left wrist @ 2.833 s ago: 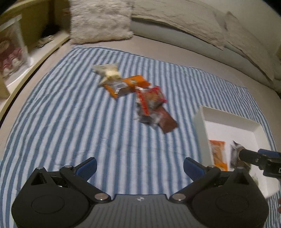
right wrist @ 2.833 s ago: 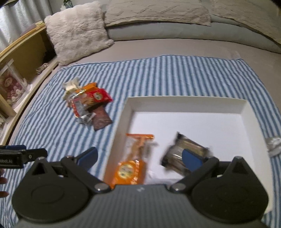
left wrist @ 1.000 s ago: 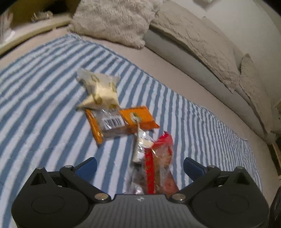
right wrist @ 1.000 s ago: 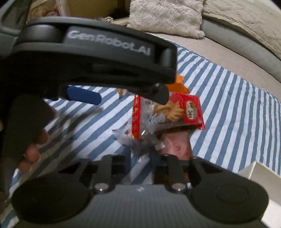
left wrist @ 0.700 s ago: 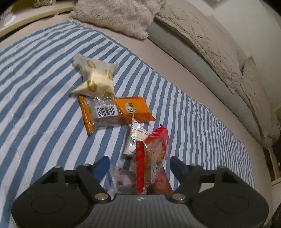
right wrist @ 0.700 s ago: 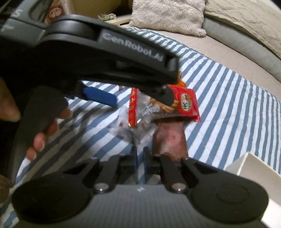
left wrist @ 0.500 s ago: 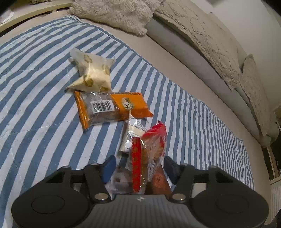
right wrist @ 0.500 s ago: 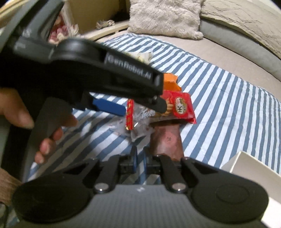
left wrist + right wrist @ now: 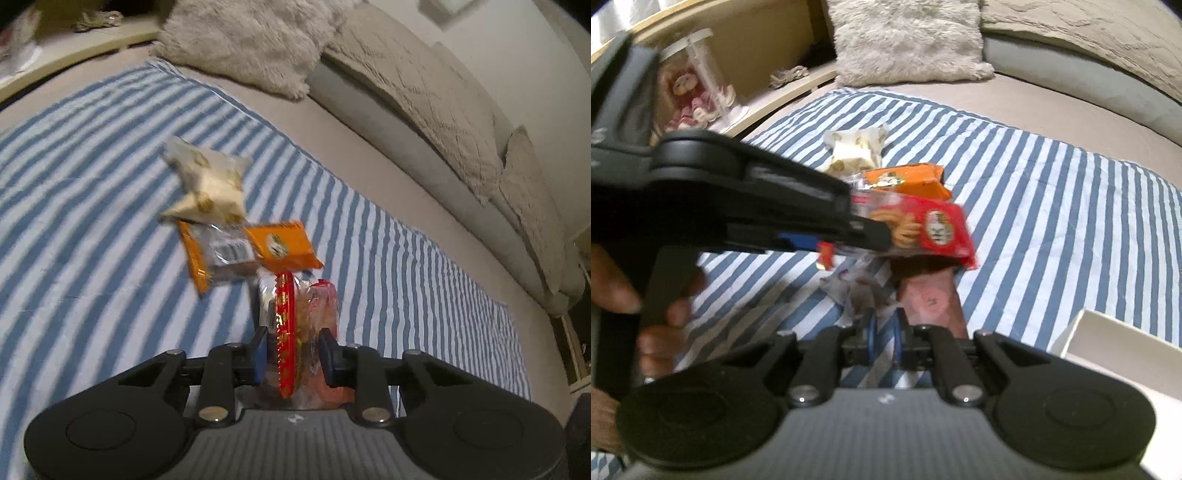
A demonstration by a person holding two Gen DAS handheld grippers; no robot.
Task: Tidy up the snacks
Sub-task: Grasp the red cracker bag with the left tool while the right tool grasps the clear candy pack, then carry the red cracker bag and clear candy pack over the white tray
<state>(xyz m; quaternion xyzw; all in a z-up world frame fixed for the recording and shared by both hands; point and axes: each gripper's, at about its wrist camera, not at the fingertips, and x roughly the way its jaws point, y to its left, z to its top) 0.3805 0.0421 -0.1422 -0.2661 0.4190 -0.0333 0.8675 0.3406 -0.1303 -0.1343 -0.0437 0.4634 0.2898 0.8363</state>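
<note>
The left gripper [image 9: 293, 352] is clenched on the red cookie packet [image 9: 295, 332], long axis pointing away. Just right, the right gripper [image 9: 884, 334] pinches a clear wrapper [image 9: 858, 291]. The white box [image 9: 1108, 332] sits near right.

A bed [image 9: 369, 147] spread with a blue-and-white striped cloth [image 9: 92, 258] carries the snacks — an orange packet [image 9: 255, 247] and a cream packet [image 9: 210, 181] ahead of the left jaws, a brown packet [image 9: 932, 299] just beyond the right jaws, a white tray [image 9: 1082, 332] to their right.
</note>
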